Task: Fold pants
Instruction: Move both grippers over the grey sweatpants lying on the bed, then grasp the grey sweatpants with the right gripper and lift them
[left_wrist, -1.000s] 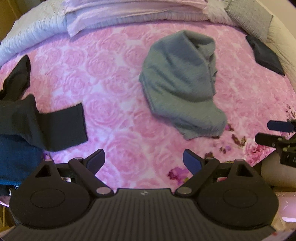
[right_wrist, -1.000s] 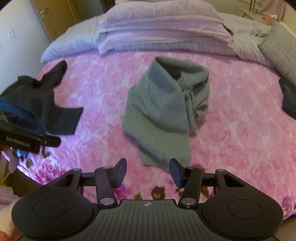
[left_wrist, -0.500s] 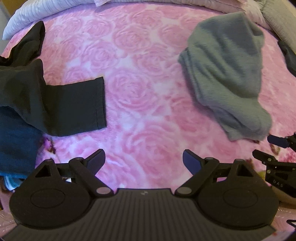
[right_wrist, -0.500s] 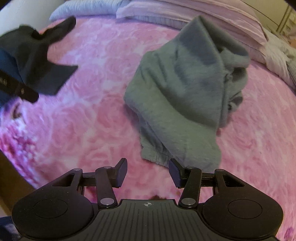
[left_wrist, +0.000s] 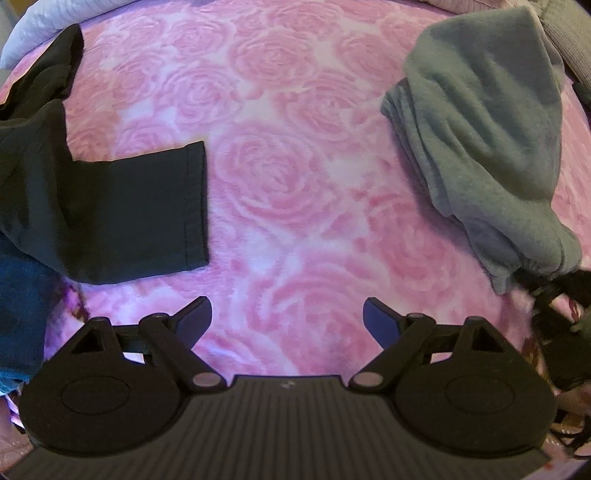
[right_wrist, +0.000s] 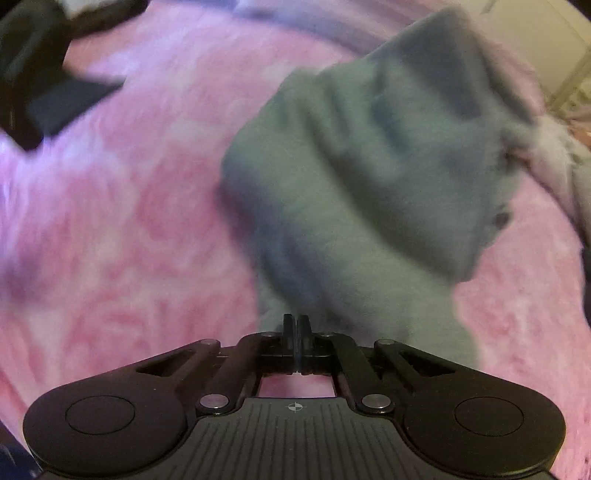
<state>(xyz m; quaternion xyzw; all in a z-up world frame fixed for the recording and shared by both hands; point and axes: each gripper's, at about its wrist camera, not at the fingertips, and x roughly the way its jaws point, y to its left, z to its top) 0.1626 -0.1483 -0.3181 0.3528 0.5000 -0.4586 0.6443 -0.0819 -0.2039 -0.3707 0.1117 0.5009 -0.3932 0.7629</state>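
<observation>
The right gripper (right_wrist: 296, 325) points steeply down at the near hem of the grey pants (right_wrist: 369, 177), its jaws clenched together at the cloth's edge; blur hides whether cloth is pinched. The left gripper (left_wrist: 287, 314) hangs spread wide over bare pink bedspread (left_wrist: 280, 177). There the pants (left_wrist: 491, 147) lie crumpled to its right, well apart.

Right hand-held gripper (right_wrist: 296, 326) shut at edge of crumpled grey pants (right_wrist: 369, 184), pink bedspread (right_wrist: 129, 240) beneath.
</observation>
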